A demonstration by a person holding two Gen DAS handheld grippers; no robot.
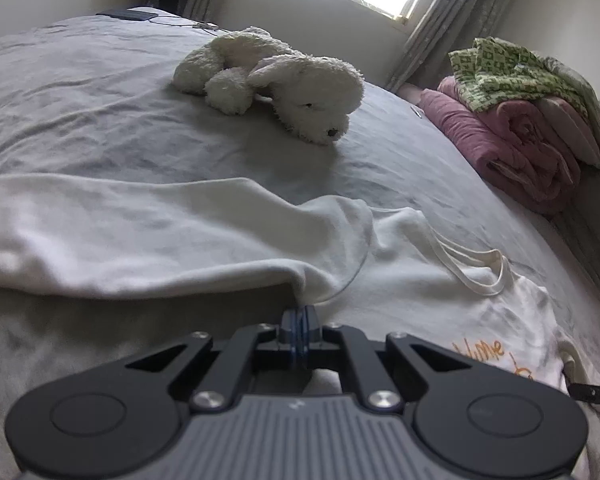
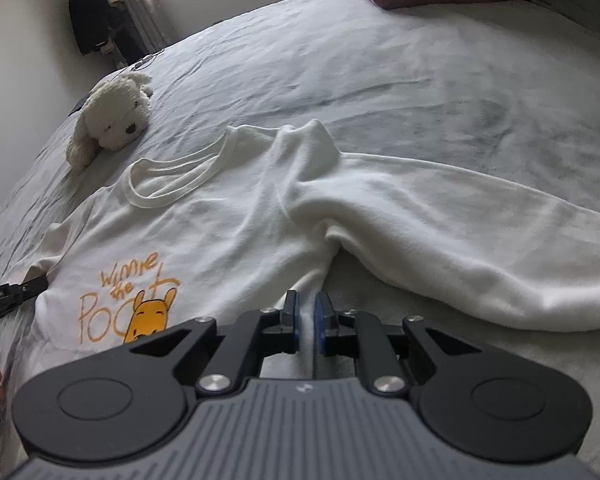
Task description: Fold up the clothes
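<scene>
Softly creased white sweatshirt [image 2: 260, 216], left tongs [image 1: 300, 320] pinching its fold, right tongs [image 2: 308, 312] slightly parted, empty.

Each gripper, left gripper [image 1: 300, 314] and right gripper [image 2: 308, 308], fills the lower frame: black linkage arms, silver screws, blue-padded jaws, ribbed grey housing.

On the white sweatshirt [image 2: 228, 216] spread over the bed I read orange handwriting, "Winnie the Poo", beside a yellow bear face. From my left wrist camera only "Winnie" shows, partly.
</scene>
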